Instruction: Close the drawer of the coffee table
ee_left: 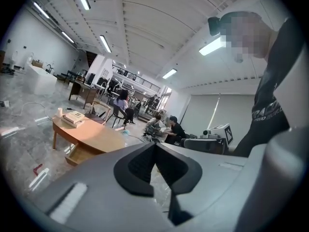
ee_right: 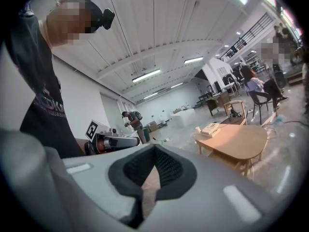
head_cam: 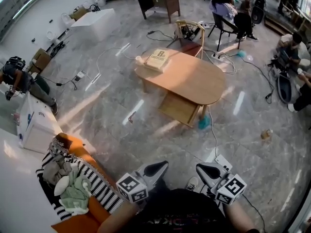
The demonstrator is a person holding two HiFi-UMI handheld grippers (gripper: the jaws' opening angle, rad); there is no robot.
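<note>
Head view: open drawer [head_cam: 179, 108] of the coffee table [head_cam: 187, 76] sits mid-frame, well up-frame from left gripper [head_cam: 162, 167] and right gripper [head_cam: 202, 169], jaws clenched empty, neither clearly nearer.

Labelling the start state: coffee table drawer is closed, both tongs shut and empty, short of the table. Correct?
No: the drawer is pulled out from under the coffee table, as the head view shows. The rest holds: the left tongs and right tongs are shut, empty and short of the table.
</note>
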